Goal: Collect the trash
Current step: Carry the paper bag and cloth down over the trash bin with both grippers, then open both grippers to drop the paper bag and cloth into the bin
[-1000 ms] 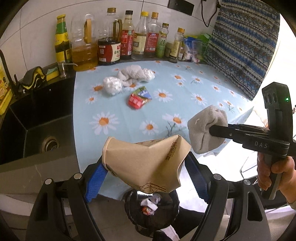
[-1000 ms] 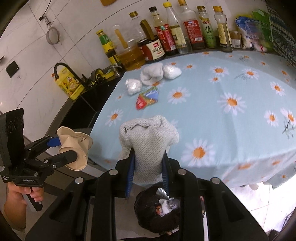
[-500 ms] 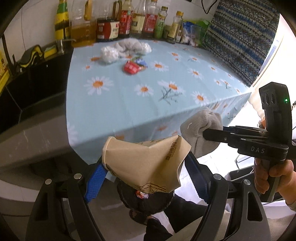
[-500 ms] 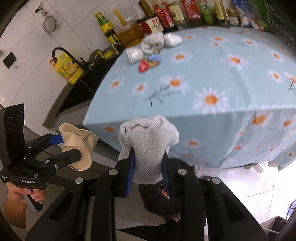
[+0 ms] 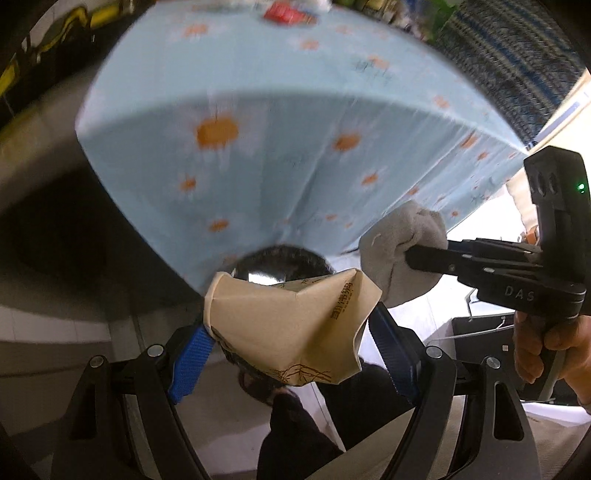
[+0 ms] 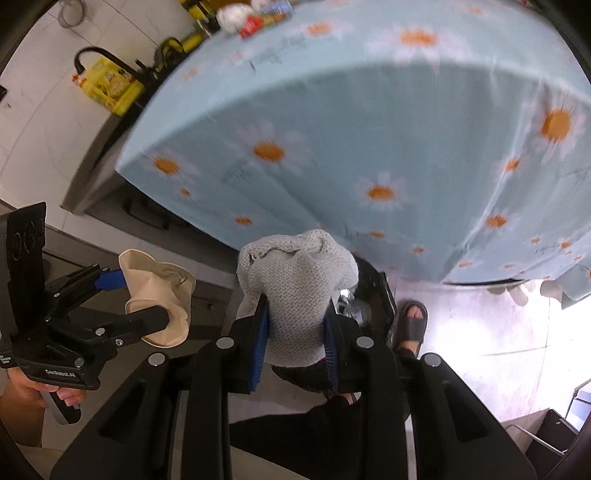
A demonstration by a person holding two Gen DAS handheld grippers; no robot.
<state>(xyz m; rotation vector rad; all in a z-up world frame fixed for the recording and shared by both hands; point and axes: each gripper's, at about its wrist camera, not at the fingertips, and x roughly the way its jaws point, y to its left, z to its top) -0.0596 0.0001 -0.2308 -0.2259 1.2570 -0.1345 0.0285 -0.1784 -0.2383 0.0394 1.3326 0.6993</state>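
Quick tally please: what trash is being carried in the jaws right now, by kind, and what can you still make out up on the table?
Crushed paper cup: 1, in the left gripper
Grey knitted cloth: 1, in the right gripper
Red wrapper on the table: 1
White wad on the table: 1, blurred
Total: 4

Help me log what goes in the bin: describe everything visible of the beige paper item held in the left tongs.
The beige paper cup is crushed flat and creased, its rolled rim bent at one end. Brown printed characters and a sketchy brown drawing mark its side. It looks like thin coated paper. The left tongs pinch it across its width between blue pads; nothing else touches it. It hangs below the table edge, above a dark bin, beside the grey knitted cloth.
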